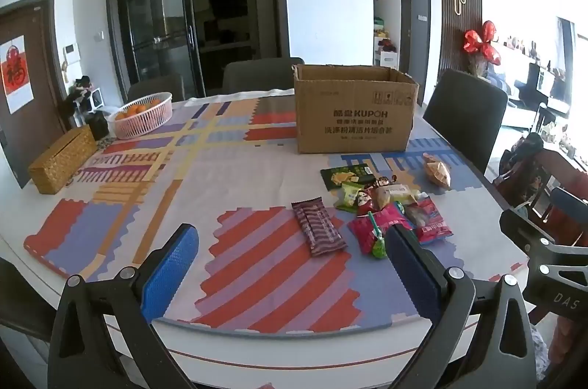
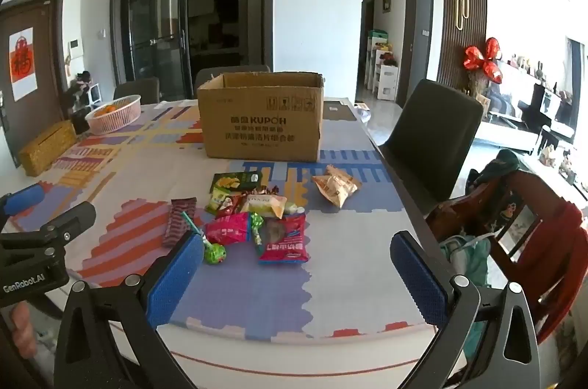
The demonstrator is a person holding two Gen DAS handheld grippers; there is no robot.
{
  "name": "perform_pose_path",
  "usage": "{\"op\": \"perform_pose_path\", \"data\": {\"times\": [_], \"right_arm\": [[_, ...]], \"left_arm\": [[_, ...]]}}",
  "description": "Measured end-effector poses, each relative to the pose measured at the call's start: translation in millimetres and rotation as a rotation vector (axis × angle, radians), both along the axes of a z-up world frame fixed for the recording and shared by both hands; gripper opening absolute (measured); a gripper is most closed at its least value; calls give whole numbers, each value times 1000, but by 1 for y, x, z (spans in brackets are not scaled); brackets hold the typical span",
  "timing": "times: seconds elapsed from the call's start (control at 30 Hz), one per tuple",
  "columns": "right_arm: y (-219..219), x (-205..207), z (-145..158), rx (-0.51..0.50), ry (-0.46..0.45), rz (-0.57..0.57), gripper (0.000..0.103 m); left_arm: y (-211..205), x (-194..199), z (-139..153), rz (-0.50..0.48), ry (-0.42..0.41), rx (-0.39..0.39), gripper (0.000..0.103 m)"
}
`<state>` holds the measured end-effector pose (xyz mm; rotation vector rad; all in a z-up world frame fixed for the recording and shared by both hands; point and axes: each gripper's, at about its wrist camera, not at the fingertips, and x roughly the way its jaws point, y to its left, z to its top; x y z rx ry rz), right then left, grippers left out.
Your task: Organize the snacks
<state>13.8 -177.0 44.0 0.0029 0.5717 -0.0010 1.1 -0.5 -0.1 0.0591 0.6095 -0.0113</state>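
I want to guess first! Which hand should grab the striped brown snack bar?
Probably left. The left gripper is open and the snack bar lies right ahead between its fingers. The right gripper faces the red packet instead.

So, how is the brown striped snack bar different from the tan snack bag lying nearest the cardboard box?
The brown striped snack bar is long, flat and dark with stripes; the tan snack bag is puffy, crumpled and light-coloured. The bar lies left of the snack pile, close to it and nearer the grippers; the bag lies apart on the right, closer to the cardboard box. Both lie loose on the patterned mat, outside the box, untouched.
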Motion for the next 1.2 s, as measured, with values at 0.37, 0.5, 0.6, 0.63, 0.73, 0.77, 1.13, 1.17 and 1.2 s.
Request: {"op": "perform_pose_path", "data": {"times": [0.37,0.5,0.6,0.63,0.73,0.77,1.13,1.17,1.2], "right_arm": [[4,-11,9,-13,-13,2,103],[-1,-13,6,-4,-25,6,103],[0,-12,6,-5,-26,6,103],[0,-11,6,-6,-26,5,103],[0,-12,6,-5,-26,6,103],[0,-12,6,-5,-26,8,103],[0,-13,6,-2,-28,9,103],[0,-13,6,-2,-29,9,103],[1,-13,6,-2,-30,10,103]], "left_arm": [[4,-13,9,1,-41,-16,103],[3,-15,10,4,-53,-14,103],[2,-16,11,4,-58,-11,103],[2,-16,11,3,-61,-10,103],[0,-18,12,-2,-66,-10,103],[1,-18,12,-2,-66,-11,103],[2,-20,14,-9,-76,-20,103],[2,-19,14,-9,-77,-19,103],[2,-19,14,-9,-76,-19,103]]}}
